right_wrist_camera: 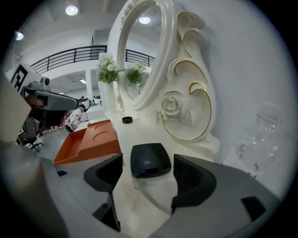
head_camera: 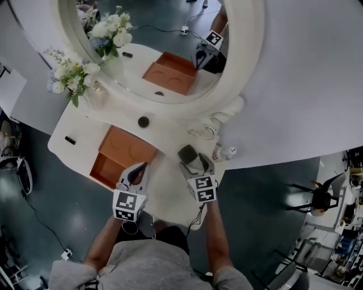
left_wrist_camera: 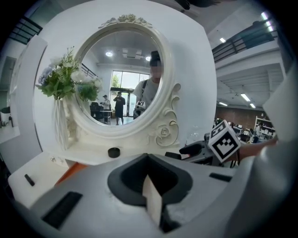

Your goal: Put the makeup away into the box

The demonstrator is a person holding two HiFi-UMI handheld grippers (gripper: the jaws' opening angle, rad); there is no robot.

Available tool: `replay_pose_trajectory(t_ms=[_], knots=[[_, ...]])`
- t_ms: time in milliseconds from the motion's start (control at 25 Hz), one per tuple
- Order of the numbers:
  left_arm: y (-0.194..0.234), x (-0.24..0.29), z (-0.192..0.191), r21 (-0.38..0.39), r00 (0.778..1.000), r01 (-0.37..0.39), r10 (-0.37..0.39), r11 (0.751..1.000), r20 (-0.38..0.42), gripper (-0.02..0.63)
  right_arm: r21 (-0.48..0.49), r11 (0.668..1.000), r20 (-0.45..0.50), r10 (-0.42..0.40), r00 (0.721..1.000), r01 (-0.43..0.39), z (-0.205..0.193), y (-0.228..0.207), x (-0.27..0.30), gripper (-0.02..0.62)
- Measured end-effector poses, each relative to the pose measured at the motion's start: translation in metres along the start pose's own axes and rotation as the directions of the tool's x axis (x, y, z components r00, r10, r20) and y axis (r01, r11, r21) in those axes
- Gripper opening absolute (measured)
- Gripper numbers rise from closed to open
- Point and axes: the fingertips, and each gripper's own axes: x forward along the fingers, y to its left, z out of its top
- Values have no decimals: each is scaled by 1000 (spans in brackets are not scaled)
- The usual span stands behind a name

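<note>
Over on the left of the white dressing table [head_camera: 79, 129], the shallow orange box [head_camera: 122, 156] sits open, with just bare orange showing in its round-dented tier and the deeper bay next to it. The left gripper [head_camera: 138, 170] hangs by the box's near corner, jaws pressed together and empty. Further right, the square black makeup compact [right_wrist_camera: 149, 159] lies flat on the tabletop outside the box, right between the wide-apart jaws of the right gripper [right_wrist_camera: 148, 173], pads not touching it.

White vanity table [head_camera: 82, 133] with ornate oval mirror [left_wrist_camera: 123, 69] (carved rose [right_wrist_camera: 179, 106] on frame), dark floor [head_camera: 51, 192], ceiling spotlights [right_wrist_camera: 71, 10]
</note>
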Motion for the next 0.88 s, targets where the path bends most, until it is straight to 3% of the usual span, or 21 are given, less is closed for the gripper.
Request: replay_pose_trajectory(t_ms=[360, 440, 880], knots=[[10, -5, -9, -15, 999, -30, 30, 999, -17, 0, -61, 998, -84, -5, 996, 0, -11, -4, 12, 331], [12, -6, -10, -16, 999, -34, 34, 999, -17, 0, -73, 997, -97, 0, 995, -7, -12, -4, 13, 305], [21, -20, -10, -27, 998, -60, 60, 998, -4, 0, -81, 997, -77, -13, 997, 6, -9, -3, 13, 298]])
